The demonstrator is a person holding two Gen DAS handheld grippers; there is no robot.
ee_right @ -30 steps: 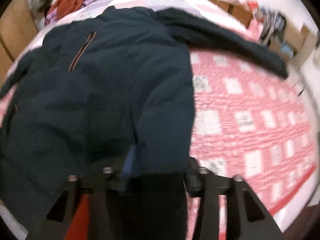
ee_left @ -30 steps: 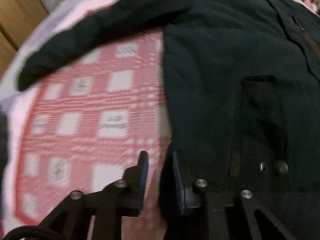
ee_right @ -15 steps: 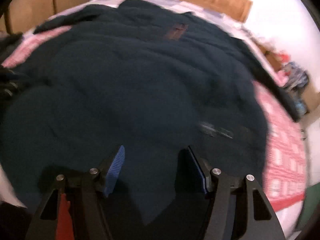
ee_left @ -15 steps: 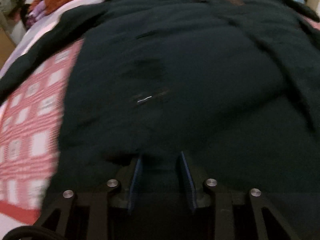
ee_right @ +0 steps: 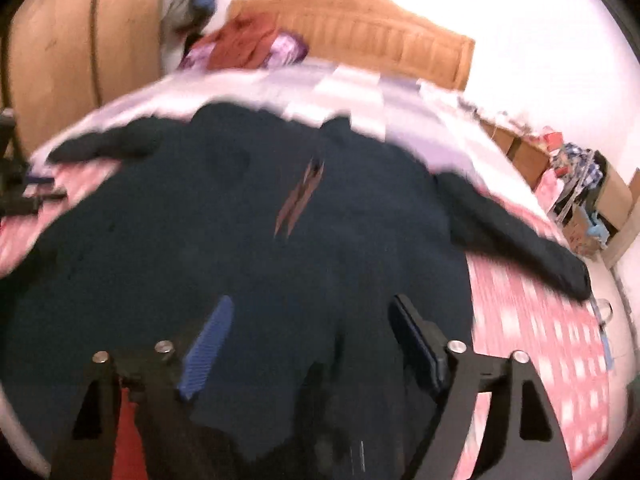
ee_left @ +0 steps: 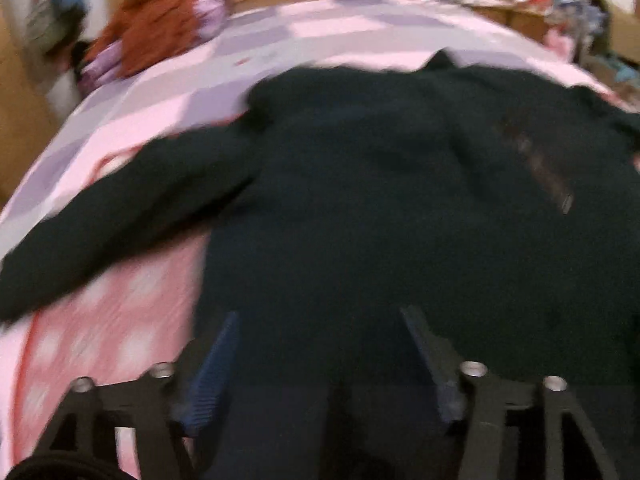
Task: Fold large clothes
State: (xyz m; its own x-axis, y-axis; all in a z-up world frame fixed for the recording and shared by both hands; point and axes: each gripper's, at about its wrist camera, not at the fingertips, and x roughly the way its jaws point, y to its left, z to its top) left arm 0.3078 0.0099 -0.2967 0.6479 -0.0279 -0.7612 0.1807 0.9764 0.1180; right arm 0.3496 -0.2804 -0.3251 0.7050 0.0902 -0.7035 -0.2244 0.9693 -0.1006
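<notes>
A large dark navy jacket (ee_left: 400, 208) lies spread front-up on the bed, collar toward the headboard, also in the right wrist view (ee_right: 240, 248). Its brown zipper (ee_right: 300, 200) runs down the chest. One sleeve (ee_left: 112, 224) stretches left, the other sleeve (ee_right: 520, 240) stretches right. My left gripper (ee_left: 320, 320) is open, jaws wide apart, over the jacket's lower left hem. My right gripper (ee_right: 310, 308) is open above the lower hem. Neither holds cloth. Both views are blurred.
The bed has a pink-and-red checked quilt (ee_right: 540, 340) and a lilac-pink sheet (ee_left: 320, 28) near the wooden headboard (ee_right: 380, 40). A pile of rust and purple clothes (ee_left: 160, 28) lies at the bed's head. A wooden wardrobe (ee_right: 72, 48) stands left; cluttered boxes (ee_right: 592, 200) stand right.
Both grippers let go of the jacket's hem and opened wide. Both cameras tilted up and drew back, so the headboard and whole jacket now show.
</notes>
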